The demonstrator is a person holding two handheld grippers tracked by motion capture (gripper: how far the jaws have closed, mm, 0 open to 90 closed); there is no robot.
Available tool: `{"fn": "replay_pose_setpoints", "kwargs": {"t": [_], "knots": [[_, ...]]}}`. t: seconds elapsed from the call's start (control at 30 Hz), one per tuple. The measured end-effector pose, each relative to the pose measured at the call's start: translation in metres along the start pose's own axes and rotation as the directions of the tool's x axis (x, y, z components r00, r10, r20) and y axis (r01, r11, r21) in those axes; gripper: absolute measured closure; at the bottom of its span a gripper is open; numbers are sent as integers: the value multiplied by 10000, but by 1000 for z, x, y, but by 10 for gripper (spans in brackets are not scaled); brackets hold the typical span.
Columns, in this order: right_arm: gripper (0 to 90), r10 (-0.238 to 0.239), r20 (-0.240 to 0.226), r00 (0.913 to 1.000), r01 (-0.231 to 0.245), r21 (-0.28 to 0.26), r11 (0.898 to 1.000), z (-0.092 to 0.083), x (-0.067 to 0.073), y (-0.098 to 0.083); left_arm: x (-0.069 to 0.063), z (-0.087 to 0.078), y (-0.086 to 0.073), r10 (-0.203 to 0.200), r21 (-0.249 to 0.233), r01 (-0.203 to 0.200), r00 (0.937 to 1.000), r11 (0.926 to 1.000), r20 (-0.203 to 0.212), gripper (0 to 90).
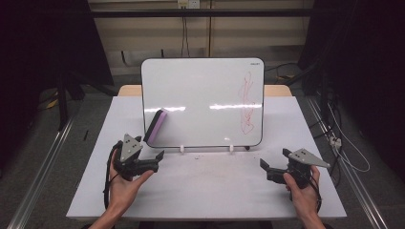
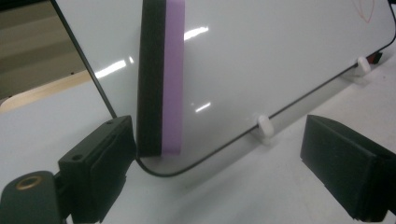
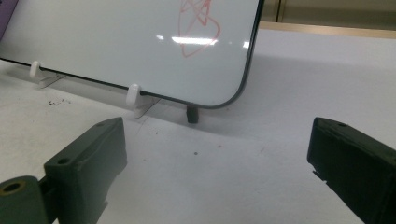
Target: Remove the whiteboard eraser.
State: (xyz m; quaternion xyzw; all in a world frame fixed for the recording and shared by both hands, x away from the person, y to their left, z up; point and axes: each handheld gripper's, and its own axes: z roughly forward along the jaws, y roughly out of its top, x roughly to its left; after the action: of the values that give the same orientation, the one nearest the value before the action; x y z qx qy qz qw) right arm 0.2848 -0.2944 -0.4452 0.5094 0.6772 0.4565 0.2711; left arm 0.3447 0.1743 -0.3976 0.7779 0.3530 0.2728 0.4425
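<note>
The whiteboard (image 1: 203, 102) stands propped near the far edge of the surface (image 1: 205, 191), with a red scribble (image 1: 247, 102) toward its right side. The purple eraser (image 1: 155, 126) clings tilted at the board's lower left corner. The left hand-held gripper (image 1: 160, 155) is just before it, jaws spread and empty; the right hand-held gripper (image 1: 274, 162) waits spread too. I think the left should approach squarely and pinch the eraser across its narrow sides
</note>
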Motion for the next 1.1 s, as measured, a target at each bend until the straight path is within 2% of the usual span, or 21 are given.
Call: {"fn": "replay_pose_setpoints", "kwargs": {"t": [0.1, 0.2, 0.23, 0.37, 0.43, 0.47, 0.5, 0.63, 0.67, 0.8, 0.9, 0.97, 1.1], "knots": [[43, 100, 39, 9999, -100, 19, 9999, 0, 0, 0, 2, 2, 4, -259, -244, 260, 9997, 9994, 14, 109], [43, 188, 53, 9998, -188, -28, 9998, -1, -1, 0, 6, 3, 7, -129, -77, 129, 9999, 9999, -9, 127], [43, 319, 22, 9995, -319, -72, 9995, 0, -2, 0, 7, 4, 8, -205, -155, 205, 9998, 9997, 18, 131], [43, 273, 62, 9996, -272, -96, 9996, -1, -1, 1, 8, 9, 12, -16, -29, 16, 10000, 10000, 68, 169], [43, 218, 62, 9997, -217, -96, 9997, -1, -1, 1, 7, 10, 14, -86, 146, 84, 9998, 9999, 151, 179], [43, 194, 10, 9998, -194, -28, 9998, -1, 0, 0, 6, 10, 15, -50, 181, 47, 9999, 9998, 143, 214], [43, 148, -8, 9999, -148, -21, 9999, -1, 0, 0, 6, 10, 16, 75, 285, -75, 10000, 9996, 28, 228], [43, 119, -45, 9999, -119, -87, 9999, -1, 0, 0, 9, 13, 20, 17, 410, -5, 9996, 9992, -270, 256], [42, 124, -69, 9999, -124, -84, 9999, -1, 1, 0, 12, 14, 21, 77, 563, -47, 9986, 9984, -529, 275], [43, 0, -145, 9999, 0, -16, 10000, 2, 2, 1, 20, 19, 19, -270, 799, 317, 9978, 9963, -598, 344], [42, -63, -204, 9998, 64, 45, 10000, 3, 3, 0, 22, 23, 14, -150, 1211, 245, 9968, 9923, -785, 381], [42, -68, -161, 9998, 68, 22, 10000, 2, 3, 0, 24, 27, 11, -149, 1434, 253, 9972, 9893, -729, 428], [42, -57, -131, 9999, 57, 8, 10000, 2, 3, 1, 24, 31, 11, 84, 1463, 56, 9954, 9892, -955, 478]]}}
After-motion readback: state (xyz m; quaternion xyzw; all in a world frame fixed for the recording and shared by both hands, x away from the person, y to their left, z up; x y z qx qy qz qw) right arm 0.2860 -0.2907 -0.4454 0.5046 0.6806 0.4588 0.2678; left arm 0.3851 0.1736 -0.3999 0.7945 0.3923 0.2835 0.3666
